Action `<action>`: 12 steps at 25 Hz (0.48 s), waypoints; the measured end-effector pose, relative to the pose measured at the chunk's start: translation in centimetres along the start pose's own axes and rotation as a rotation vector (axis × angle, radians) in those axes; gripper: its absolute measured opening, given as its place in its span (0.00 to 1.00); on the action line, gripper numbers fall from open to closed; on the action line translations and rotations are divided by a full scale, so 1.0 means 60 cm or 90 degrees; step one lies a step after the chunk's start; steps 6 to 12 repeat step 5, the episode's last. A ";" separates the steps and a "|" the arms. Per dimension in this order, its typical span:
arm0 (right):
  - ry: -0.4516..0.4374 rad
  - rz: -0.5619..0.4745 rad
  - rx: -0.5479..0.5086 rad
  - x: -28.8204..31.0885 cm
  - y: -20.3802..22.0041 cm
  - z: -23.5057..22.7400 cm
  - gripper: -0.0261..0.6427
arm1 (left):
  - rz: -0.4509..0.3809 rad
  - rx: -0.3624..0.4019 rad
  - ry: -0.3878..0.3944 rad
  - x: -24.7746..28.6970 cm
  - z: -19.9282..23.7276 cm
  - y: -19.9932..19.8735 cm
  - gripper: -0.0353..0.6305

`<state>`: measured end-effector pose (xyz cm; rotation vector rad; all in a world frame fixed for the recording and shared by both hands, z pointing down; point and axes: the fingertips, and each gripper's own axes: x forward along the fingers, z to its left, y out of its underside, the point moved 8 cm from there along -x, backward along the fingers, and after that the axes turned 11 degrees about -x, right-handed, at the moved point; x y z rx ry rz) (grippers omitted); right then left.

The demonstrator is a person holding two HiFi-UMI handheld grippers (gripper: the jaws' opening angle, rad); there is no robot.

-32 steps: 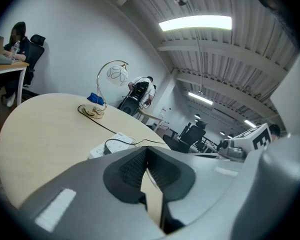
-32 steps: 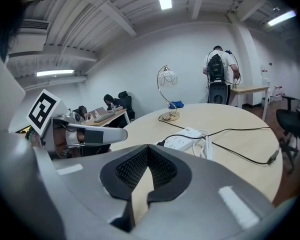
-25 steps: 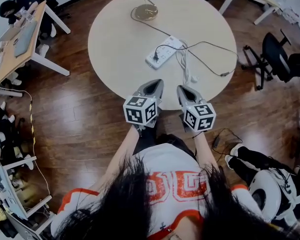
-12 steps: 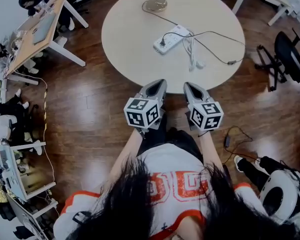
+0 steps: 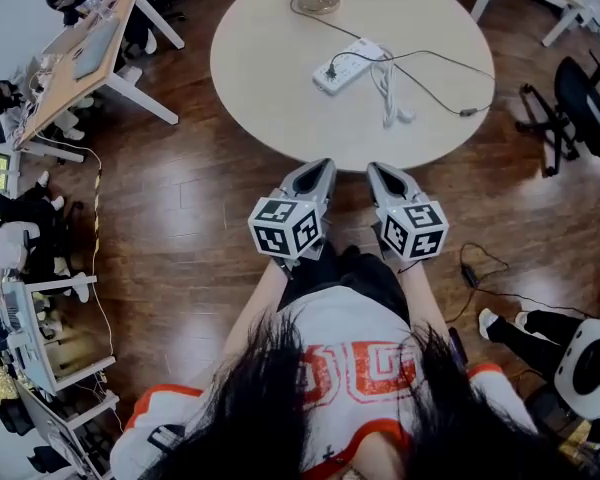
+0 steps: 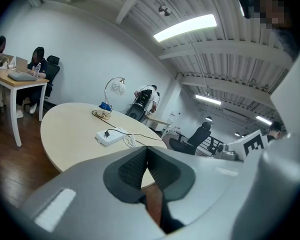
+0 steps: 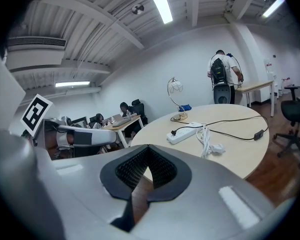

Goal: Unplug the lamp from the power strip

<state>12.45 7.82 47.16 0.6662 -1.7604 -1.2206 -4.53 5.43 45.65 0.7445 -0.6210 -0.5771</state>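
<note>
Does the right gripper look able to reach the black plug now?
Probably not yet: the shut right gripper hangs short of the table; the black plug sits mid-table, path unobstructed.

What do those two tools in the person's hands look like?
The left gripper and right gripper are matching silver-grey wedges tapering to a tip, each carrying a white cube with black square markers. Dark ribbed pads line the jaws inside. The person wears a white shirt with red print and red-edged short sleeves.

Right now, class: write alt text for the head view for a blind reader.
The left gripper and right gripper, both shut, point at a round table, short of it. On it, the lamp is plugged into a white power strip.
</note>
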 end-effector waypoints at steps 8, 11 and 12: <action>-0.004 0.012 -0.006 0.014 -0.007 0.023 0.04 | 0.011 -0.005 0.002 -0.009 0.019 0.000 0.05; -0.004 0.012 -0.006 0.014 -0.007 0.023 0.04 | 0.011 -0.005 0.002 -0.009 0.019 0.000 0.05; -0.004 0.012 -0.006 0.014 -0.007 0.023 0.04 | 0.011 -0.005 0.002 -0.009 0.019 0.000 0.05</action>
